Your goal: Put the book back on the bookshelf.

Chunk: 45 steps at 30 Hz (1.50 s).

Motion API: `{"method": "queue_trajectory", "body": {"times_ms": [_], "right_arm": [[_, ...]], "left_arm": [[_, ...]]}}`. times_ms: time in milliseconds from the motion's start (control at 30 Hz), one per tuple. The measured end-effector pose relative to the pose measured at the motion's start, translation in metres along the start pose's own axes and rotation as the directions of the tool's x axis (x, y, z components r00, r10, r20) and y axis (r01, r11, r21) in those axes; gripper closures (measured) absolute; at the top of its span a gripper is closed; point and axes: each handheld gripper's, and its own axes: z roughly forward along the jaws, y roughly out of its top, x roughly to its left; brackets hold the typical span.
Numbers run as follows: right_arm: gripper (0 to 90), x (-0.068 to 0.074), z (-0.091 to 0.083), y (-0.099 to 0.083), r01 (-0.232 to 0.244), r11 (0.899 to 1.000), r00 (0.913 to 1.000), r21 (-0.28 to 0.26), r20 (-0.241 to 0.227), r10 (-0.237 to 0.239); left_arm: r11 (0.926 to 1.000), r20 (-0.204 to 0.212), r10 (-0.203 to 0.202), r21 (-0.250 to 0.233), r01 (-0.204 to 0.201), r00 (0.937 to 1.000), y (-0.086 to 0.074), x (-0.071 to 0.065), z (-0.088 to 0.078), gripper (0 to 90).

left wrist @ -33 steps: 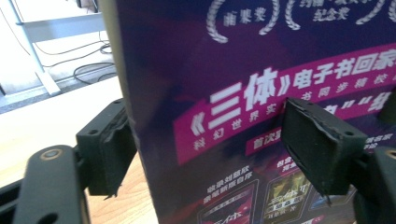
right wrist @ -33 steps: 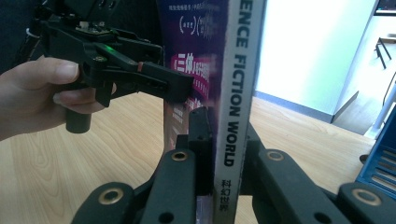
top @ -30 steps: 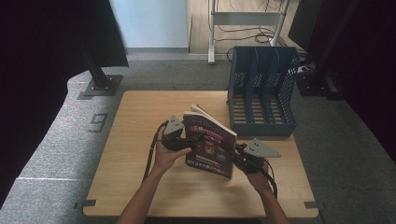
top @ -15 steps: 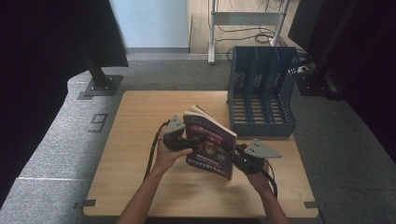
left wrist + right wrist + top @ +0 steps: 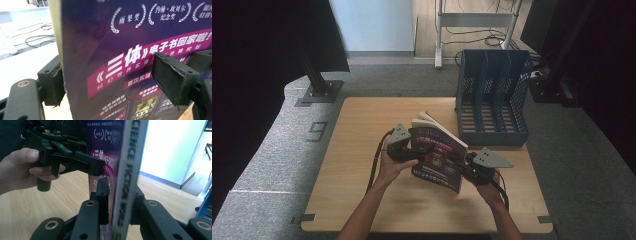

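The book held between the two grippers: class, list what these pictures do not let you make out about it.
- Book, left gripper view: the cover runs past the top, right and bottom edges; a black pad hides part of the print.
- Spine, right gripper view: lettering cut off at top, blurred at bottom.
- High view: cover print on the book too small to read; back cover faces away.

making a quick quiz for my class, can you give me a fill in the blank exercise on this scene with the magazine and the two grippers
1. The magazine is held between ____ grippers.
2. The blue file rack stands on the ____ table.
3. The white spine between the right gripper jaws reads SCIENCE FICTION ____.
4. The left gripper grips the magazine's ____ cover.

Missing words: two; wooden; WORLD; purple
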Motion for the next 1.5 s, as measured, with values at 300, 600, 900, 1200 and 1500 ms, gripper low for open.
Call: {"method": "queue_trajectory", "body": {"times_ms": [300, 600, 900, 1200, 1500], "right_arm": [[71.1, -0.002, 0.009, 0.004, -0.005, 1.000, 0.9999, 0.009, 0.012, 0.005], [69.7, -0.008, 0.015, 0.004, -0.042, 0.999, 0.9990, 0.014, 0.012, 0.042], [69.4, -0.001, 0.017, 0.010, -0.012, 1.000, 0.9978, 0.014, -0.064, 0.013], [77.8, -0.002, 0.021, 0.011, -0.018, 1.000, 0.9995, 0.012, -0.024, 0.019], [80.6, -0.001, 0.019, 0.010, -0.025, 1.000, 0.9996, 0.009, -0.009, 0.025]], "left_arm": [[1.0000, -0.003, -0.002, 0.003, 0.002, 1.0000, 0.001, -0.001, 0.000, 18.3], [1.0000, -0.002, 0.003, 0.003, -0.003, 1.0000, 0.002, -0.002, 0.000, 18.7], [1.0000, 0.001, -0.001, 0.001, 0.001, 1.0000, 0.003, -0.003, 0.000, 18.8], [1.0000, 0.003, -0.008, 0.001, 0.008, 1.0000, 0.004, -0.003, 0.000, 19.9], [0.9999, -0.011, -0.015, -0.006, 0.015, 0.9998, 0.004, -0.004, 0.001, 19.7]]}}
